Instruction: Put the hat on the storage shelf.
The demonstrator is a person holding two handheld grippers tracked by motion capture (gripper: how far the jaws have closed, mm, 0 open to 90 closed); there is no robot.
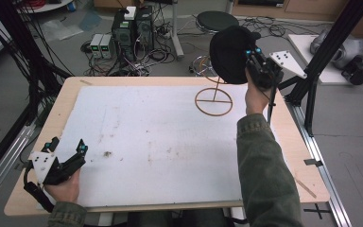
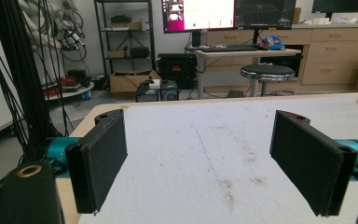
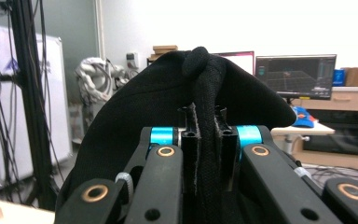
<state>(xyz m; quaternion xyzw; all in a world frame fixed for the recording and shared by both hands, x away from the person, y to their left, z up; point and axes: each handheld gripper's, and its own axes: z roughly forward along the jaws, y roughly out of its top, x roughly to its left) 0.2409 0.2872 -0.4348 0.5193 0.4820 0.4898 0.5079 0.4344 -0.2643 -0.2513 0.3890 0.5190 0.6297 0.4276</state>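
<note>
The right gripper (image 1: pixel 256 56) is clamping a fold of a black cap (image 1: pixel 230 53), holding it up in the air above the far right of the table (image 1: pixel 38 142), over a wooden ring stand (image 1: pixel 213 100) standing on the white mat (image 1: pixel 160 142). In the right gripper view the jaws are pinching the cap's fabric (image 3: pixel 205 93). The left gripper (image 1: pixel 66 161) is resting at the near left corner, jaws spread wide and gripping nothing.

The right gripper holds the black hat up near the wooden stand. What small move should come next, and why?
Probably lower the hat a little onto the top of the stand. The right gripper is shut on the hat's edge and holds it in the air just above the stand's upright rod. The left gripper rests open on the table, far away.
</note>
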